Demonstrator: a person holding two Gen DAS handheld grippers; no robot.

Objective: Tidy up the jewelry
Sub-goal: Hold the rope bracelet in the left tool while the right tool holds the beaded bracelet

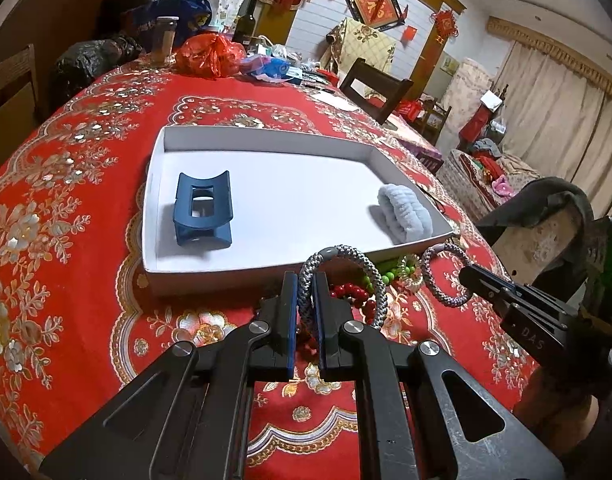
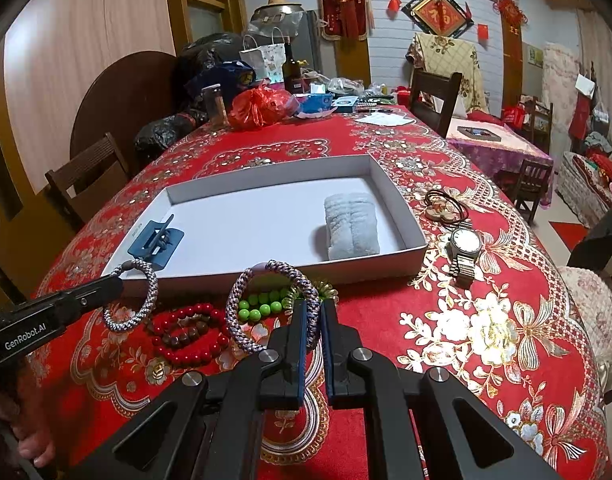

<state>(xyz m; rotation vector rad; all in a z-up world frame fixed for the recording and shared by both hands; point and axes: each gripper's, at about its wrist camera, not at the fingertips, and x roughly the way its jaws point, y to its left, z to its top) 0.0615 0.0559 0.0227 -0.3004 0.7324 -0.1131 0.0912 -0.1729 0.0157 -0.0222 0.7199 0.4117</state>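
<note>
My left gripper (image 1: 305,280) is shut on a grey braided bracelet (image 1: 368,266), just short of the near rim of a white tray (image 1: 225,276). In the right wrist view the left gripper (image 2: 115,278) holds that bracelet (image 2: 153,294) at the left. My right gripper (image 2: 314,306) is shut on a purple-grey braided bracelet (image 2: 231,312). The left wrist view shows the right gripper (image 1: 466,274) with its bracelet (image 1: 446,301) at the right. Inside the tray (image 2: 346,272) lie a blue claw clip (image 2: 155,240) and a pale blue scrunchie (image 2: 352,224).
Red bead bracelets (image 2: 185,332) and a green bead bracelet (image 2: 261,308) lie on the red tablecloth between the grippers. A wristwatch (image 2: 464,248) and dark hair ties (image 2: 442,206) sit right of the tray. Bags, a bottle and boxes crowd the far end. Chairs stand at both sides.
</note>
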